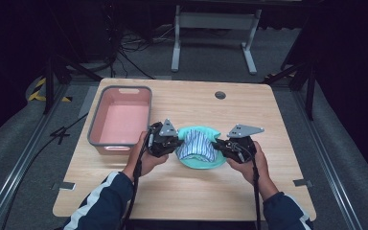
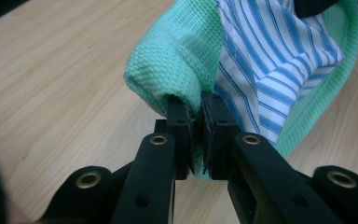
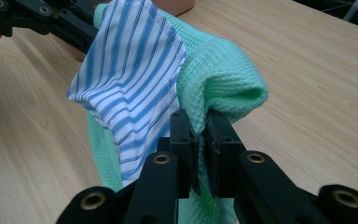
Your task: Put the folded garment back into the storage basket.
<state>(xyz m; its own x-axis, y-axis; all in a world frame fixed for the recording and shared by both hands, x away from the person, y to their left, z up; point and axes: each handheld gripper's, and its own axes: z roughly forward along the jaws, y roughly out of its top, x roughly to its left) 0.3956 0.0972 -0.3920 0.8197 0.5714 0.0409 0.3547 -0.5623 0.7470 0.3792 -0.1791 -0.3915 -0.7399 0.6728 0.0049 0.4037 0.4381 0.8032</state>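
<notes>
A green waffle cloth (image 1: 199, 160) lies near the front middle of the wooden surface (image 1: 182, 191), and a blue and white striped cloth (image 1: 197, 146) rests on top of it, inside its folds. Both cloths are lifted a little at their two sides, so the bundle sags between the two tools.

The left hand-held gripper (image 1: 175, 142) is at the left edge of the bundle. In the left gripper view its jaws are pressed together on the green waffle cloth (image 2: 177, 60), just beside the striped cloth (image 2: 275, 60). The right hand-held gripper (image 1: 219, 145) is at the right edge. In the right gripper view its jaws are also pressed together on a fold of the green waffle cloth (image 3: 223, 79), with the striped cloth (image 3: 130, 79) hanging beside them.

The left hand (image 1: 146, 160) and the right hand (image 1: 251, 163) hold the tools from below, and both forearms come in from the bottom edge in dark sleeves, pointing inward to the bundle.

A pink bin (image 1: 96, 129) with a grey rim stands on the surface to the left, near the left hand-held gripper but apart from the cloths.
</notes>
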